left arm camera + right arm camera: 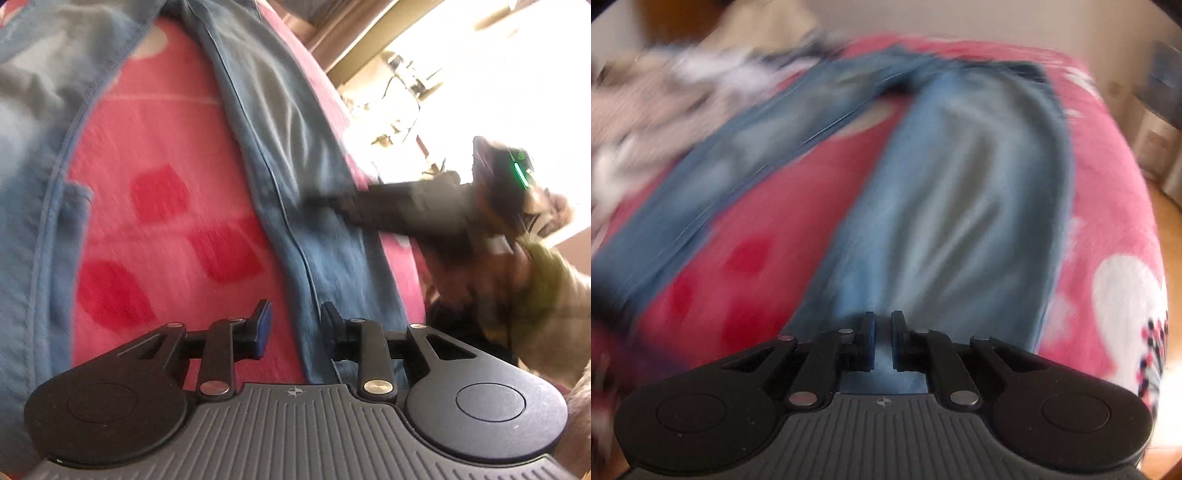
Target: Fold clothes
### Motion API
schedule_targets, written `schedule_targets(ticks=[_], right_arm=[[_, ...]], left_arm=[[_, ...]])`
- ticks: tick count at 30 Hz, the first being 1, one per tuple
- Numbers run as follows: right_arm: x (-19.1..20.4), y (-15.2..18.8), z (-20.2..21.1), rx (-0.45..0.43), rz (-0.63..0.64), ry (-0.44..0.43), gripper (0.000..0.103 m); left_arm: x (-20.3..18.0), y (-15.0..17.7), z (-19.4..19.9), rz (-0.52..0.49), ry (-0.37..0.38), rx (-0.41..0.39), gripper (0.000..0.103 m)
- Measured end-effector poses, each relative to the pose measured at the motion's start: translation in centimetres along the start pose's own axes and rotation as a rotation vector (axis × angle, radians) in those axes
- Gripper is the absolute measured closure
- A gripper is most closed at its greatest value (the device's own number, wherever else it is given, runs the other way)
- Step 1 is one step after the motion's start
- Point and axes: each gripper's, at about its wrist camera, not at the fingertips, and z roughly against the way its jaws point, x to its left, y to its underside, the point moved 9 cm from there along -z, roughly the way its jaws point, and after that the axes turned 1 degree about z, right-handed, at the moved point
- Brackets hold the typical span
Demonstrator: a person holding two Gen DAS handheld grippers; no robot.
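Observation:
A pair of blue jeans [960,206] lies spread on a pink bed cover [783,236], legs apart in a V. My right gripper [882,339] sits at the hem of the right leg, its jaws nearly closed with denim in the narrow gap. In the left wrist view my left gripper [295,328] is open, its jaws astride the edge of one jeans leg [295,155] near the hem. The right gripper [406,210] shows there too, blurred, low on the same leg's far edge.
A blurred heap of pale and dark clothes [665,81] lies at the bed's far left. The bed edge [1137,236] drops to a wooden floor on the right. The person's sleeve [546,295] is at the right of the left wrist view.

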Motion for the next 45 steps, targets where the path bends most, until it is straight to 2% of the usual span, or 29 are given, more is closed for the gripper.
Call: schedule_targets(ticks=[2,5,8,10,15,18,20,21,23,26,30,32,34,36,39,41,43,45], right_arm=[[1.0,-0.3,1.1,0.036,0.046,-0.034,0.095],[-1.6,-5.1,1.0,-0.043,0.016,0.020,0.095],[-6.3,-11.2,-1.6,-0.128,-0.109,0.078,0.095],[-8.2,-14.5,-4.2,-0.136,-0.144,0.095,0.095],[-9.7,-22.0,-9.9,-0.155,-0.111,0.099,0.095],[-9.1,-23.2,-13.3,-0.097,-0.135,0.085,0.095],[-6.6,-23.4,-13.4,-0.108,-0.022,0.086,0.095],[-4.6,-23.1,-13.2,-0.111,0.063,0.056,0.095],[-2.1,-21.7,-13.1,-0.080,0.143,0.031,0.095],[-1.9,-22.4,-12.2,-0.155,0.181,0.085,0.095],[-6.5,-24.6,-10.9,-0.230,-0.060,0.110,0.095],[-7.7,-23.5,-8.9,-0.266,-0.143,0.109,0.095],[-7.8,-21.5,-6.0,-0.289,-0.228,0.040,0.095],[-7.5,-18.0,-2.3,-0.306,-0.295,-0.012,0.095],[-7.3,-12.0,2.9,-0.300,-0.400,-0.036,0.094],[-6.9,-7.9,4.7,-0.219,-0.476,-0.092,0.094],[-6.5,-3.4,5.4,-0.132,-0.505,-0.074,0.094],[-4.8,0.8,5.1,-0.010,-0.411,-0.074,0.094]], left_arm=[[0.3,-0.9,-0.2,0.003,0.012,-0.011,0.069],[1.3,-2.1,-0.6,0.024,0.018,-0.027,0.066],[1.9,-2.7,-0.1,0.051,0.039,-0.038,0.060],[2.1,-2.7,-0.1,0.055,0.052,-0.042,0.056],[3.7,-2.0,0.1,0.065,0.057,-0.028,0.055],[4.6,-2.6,-0.3,0.105,0.081,-0.038,0.055],[5.1,-2.8,-0.6,0.149,0.091,-0.030,0.055],[5.3,-2.9,-0.8,0.172,0.095,-0.025,0.055],[5.4,-2.7,0.2,0.191,0.075,-0.021,0.055],[5.3,-2.2,1.9,0.207,0.031,-0.019,0.055],[5.5,-0.5,5.0,0.152,-0.113,-0.051,0.055],[5.7,0.6,6.5,0.132,-0.195,-0.089,0.055],[5.2,1.8,8.1,0.140,-0.250,-0.129,0.055],[4.2,2.8,10.1,0.138,-0.290,-0.166,0.055],[2.2,3.7,11.6,0.142,-0.308,-0.200,0.052],[1.0,4.1,11.2,0.182,-0.266,-0.197,0.050],[-0.2,4.1,8.9,0.208,-0.225,-0.167,0.050],[-1.5,3.9,6.5,0.218,-0.194,-0.144,0.050]])
